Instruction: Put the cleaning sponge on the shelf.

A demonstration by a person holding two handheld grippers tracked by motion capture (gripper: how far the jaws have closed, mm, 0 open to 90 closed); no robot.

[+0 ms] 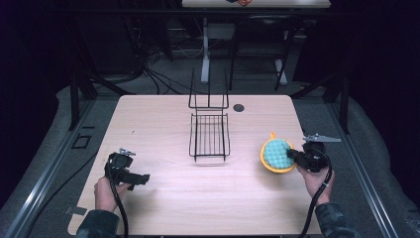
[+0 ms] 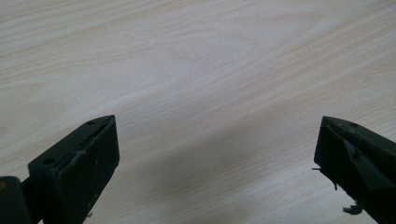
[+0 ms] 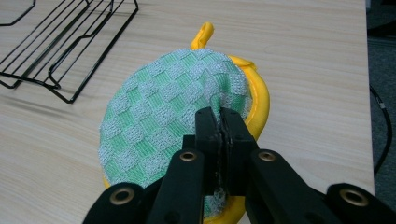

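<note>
Soft, light sponge (image 3: 173,121): right gripper (image 3: 219,122) jaws clenched on its near edge; left gripper (image 2: 217,154) jaws released, empty.

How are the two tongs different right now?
The left tongs are wide open with nothing between them, over bare table. The right tongs are shut on the green and yellow pad, near the wire rack. Both have black jaws, and a hand holds each.

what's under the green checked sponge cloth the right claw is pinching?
A yellow pad lies under the green checked cloth, its rim and loop showing along the far side. The right claw is shut on the cloth's near edge. The pad's middle is covered.
</note>
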